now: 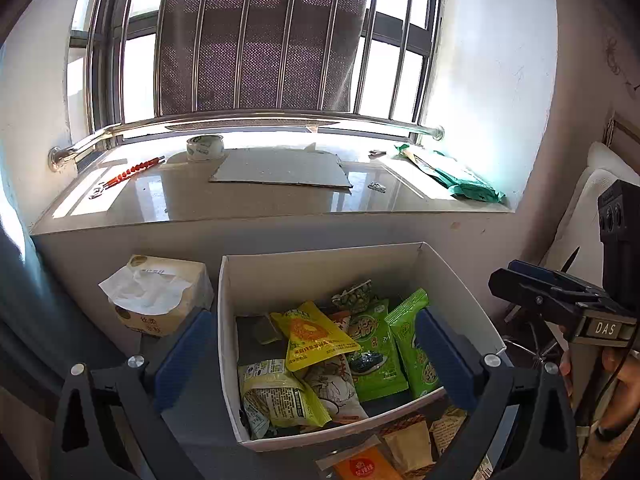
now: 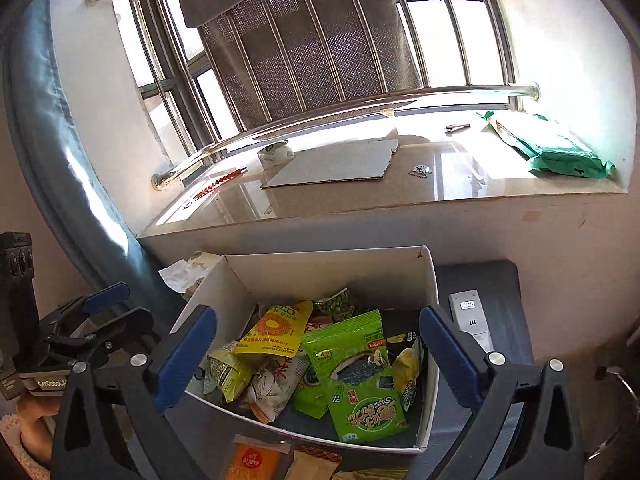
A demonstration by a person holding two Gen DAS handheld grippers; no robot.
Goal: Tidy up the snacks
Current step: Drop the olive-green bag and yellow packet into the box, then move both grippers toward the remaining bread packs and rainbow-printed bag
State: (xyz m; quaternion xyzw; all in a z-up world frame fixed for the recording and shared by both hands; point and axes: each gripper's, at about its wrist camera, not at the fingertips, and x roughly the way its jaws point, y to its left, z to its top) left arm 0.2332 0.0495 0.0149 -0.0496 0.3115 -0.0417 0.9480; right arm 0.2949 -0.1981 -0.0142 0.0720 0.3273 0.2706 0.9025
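Observation:
A white box holds several snack packets: a yellow one, green seaweed packets and pale ones. An orange packet and tan packets lie on the dark surface in front of the box. My left gripper is open and empty, hovering over the box. My right gripper is open and empty above the box too; it also shows at the right of the left wrist view.
A tissue box stands left of the white box. A white remote lies to its right. Behind is a stone windowsill with a tape roll, cardboard sheet and a green bag.

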